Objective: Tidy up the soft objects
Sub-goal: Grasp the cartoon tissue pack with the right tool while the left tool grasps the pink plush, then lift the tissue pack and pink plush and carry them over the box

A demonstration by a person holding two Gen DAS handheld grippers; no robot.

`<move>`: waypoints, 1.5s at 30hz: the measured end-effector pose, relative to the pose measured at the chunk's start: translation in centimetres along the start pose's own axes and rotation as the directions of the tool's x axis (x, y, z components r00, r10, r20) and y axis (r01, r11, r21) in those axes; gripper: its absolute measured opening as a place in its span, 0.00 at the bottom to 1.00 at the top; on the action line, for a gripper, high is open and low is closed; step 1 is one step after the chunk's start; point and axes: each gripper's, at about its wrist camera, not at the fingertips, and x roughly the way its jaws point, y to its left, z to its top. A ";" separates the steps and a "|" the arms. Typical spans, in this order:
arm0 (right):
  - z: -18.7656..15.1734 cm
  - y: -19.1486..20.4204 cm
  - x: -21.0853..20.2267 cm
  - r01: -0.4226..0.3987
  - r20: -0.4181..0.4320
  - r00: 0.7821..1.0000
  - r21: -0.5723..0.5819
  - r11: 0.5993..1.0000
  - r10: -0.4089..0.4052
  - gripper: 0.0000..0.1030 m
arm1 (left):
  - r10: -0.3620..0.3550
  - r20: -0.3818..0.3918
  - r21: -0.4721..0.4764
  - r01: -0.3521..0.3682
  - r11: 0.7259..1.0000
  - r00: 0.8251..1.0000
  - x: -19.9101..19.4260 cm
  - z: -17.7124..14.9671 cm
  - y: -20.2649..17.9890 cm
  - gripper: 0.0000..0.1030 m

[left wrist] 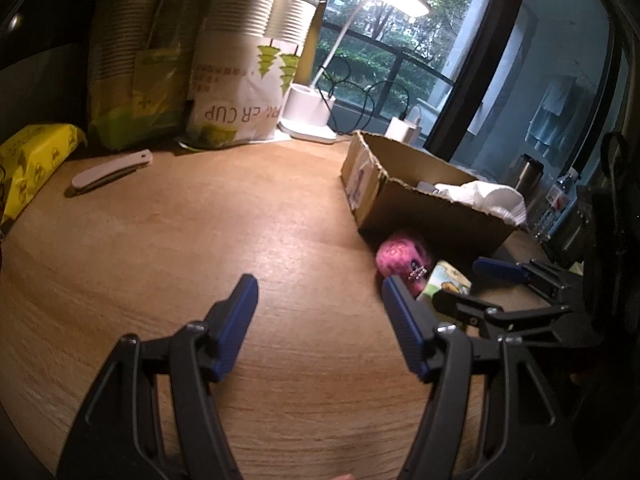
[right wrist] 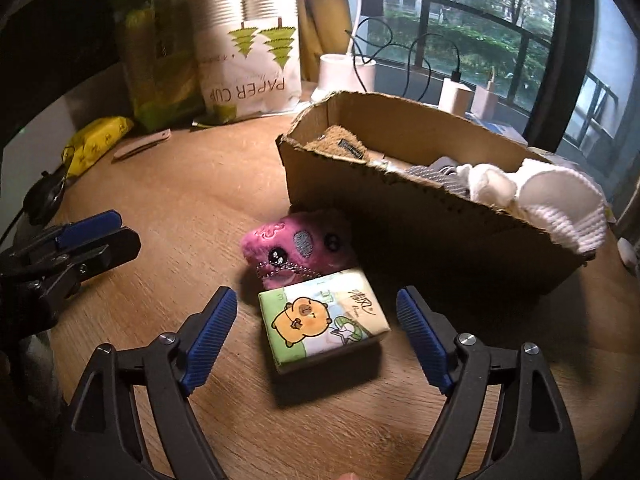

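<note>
Pink plush toy [right wrist: 298, 246], one tissue pack [right wrist: 322, 322], one box [right wrist: 432, 216].

The plush toy [right wrist: 298, 246] at mid-frame is pink. Below it, the tissue pack [right wrist: 322, 322] is green with an orange cartoon animal. The pads [right wrist: 208, 338] are blue.
</note>
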 end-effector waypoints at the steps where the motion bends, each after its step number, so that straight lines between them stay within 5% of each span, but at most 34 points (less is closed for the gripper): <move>1: -0.1 0.0 0.3 0.001 -0.004 1.000 -0.002 1.000 -0.001 0.82 | 0.001 -0.002 0.002 -0.001 1.000 1.000 0.0 -0.1 0.0 0.64; 14: -1.4 -1.7 1.9 -0.018 -0.050 0.999 0.021 1.000 0.019 0.73 | 0.032 -0.050 0.061 -0.029 0.998 0.998 1.5 -0.2 -2.0 0.65; 18: -1.9 -2.8 1.0 -0.033 -0.029 0.999 0.031 0.999 0.034 0.73 | 0.018 -0.063 0.091 -0.012 0.996 0.998 2.5 -0.1 -3.8 0.82; 22: -2.5 -4.7 0.1 -0.040 -0.007 0.999 0.061 0.997 0.041 0.73 | 0.025 -0.084 0.129 -0.014 0.992 0.996 3.6 0.0 -5.7 0.83; 34: -3.5 -9.2 -1.8 -0.066 0.055 0.997 0.150 0.987 0.059 0.73 | 0.169 -0.121 0.321 -0.122 0.939 0.978 8.6 1.8 -10.3 0.83; 40: -3.6 -11.1 -2.9 -0.067 0.078 0.996 0.190 0.980 0.053 0.73 | 0.184 -0.174 0.361 -0.111 0.926 0.967 11.0 1.8 -10.9 0.83; 44: -3.8 -11.6 -3.2 -0.065 0.083 0.995 0.201 0.977 0.050 0.73 | 0.167 -0.208 0.361 -0.083 0.929 0.964 11.7 1.8 -10.9 0.78; 45: -3.8 -11.6 -3.2 -0.065 0.083 0.995 0.203 0.977 0.049 0.73 | 0.155 -0.211 0.360 -0.071 0.930 0.965 11.6 1.7 -10.9 0.58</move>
